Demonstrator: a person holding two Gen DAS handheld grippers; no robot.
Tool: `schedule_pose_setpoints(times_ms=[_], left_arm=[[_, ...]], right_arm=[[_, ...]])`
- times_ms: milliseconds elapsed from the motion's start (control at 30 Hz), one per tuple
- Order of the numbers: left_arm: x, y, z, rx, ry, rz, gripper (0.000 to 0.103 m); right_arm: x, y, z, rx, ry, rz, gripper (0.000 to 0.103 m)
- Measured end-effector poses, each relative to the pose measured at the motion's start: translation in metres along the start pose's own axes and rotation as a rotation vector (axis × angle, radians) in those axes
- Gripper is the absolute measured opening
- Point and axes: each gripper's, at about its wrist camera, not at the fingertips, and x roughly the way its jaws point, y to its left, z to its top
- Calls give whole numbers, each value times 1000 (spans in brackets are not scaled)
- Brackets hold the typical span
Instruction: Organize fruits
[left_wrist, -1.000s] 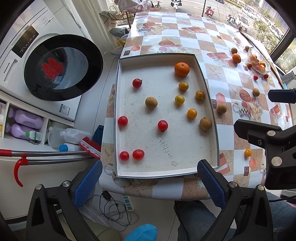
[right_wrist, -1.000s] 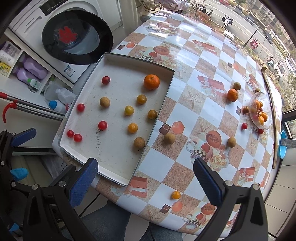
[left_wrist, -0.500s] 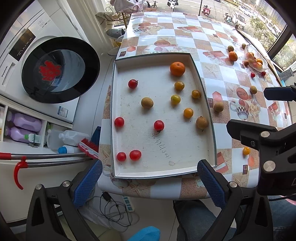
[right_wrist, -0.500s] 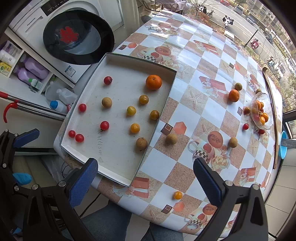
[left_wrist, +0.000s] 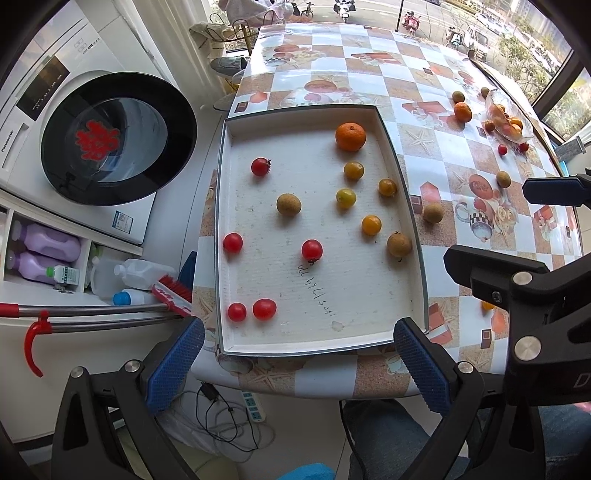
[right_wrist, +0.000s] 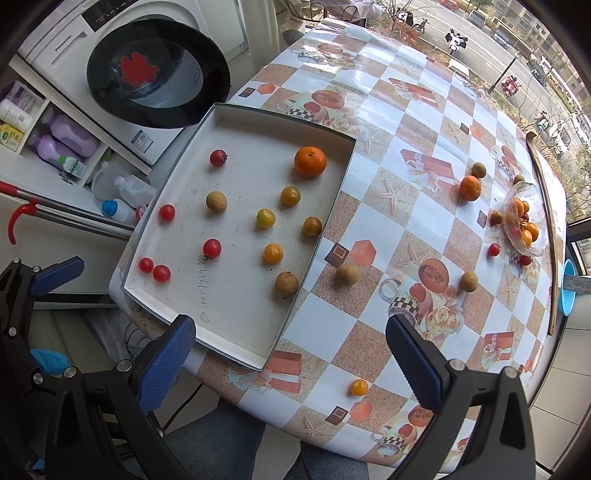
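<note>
A white tray (left_wrist: 369, 332) (right_wrist: 221, 343) lies at the table's near left corner. It holds an orange (left_wrist: 350, 137) (right_wrist: 310, 161), several red cherry tomatoes (left_wrist: 312, 249), several yellow-orange small fruits (left_wrist: 371, 225) and two brown longans (left_wrist: 288, 204). Loose on the table are a longan (right_wrist: 346, 274), a small yellow fruit (right_wrist: 358, 387), an orange (right_wrist: 470, 188) and a glass bowl of fruit (right_wrist: 524, 221). My left gripper (left_wrist: 295, 365) is open and empty, hovering off the tray's near edge. My right gripper (right_wrist: 291, 363) is open and empty above the near table edge.
A washing machine (left_wrist: 92, 136) stands left of the table, with bottles (left_wrist: 48, 243) and a red-handled broom (left_wrist: 92, 314) below it. The checkered tablecloth (right_wrist: 424, 122) covers the table. A person's legs (right_wrist: 221, 443) are under the near edge.
Both grippers have drifted slightly; the tray sits a little lower and nearer in the left view. No fruit has moved. Both stay open.
</note>
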Motion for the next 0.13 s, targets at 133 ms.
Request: schedule_pose_setpoints(times_ms=[133], left_arm=[[-1,-1,-1,7,-8,-1,103]], right_arm=[[0,-1,0,0,1,1,103]])
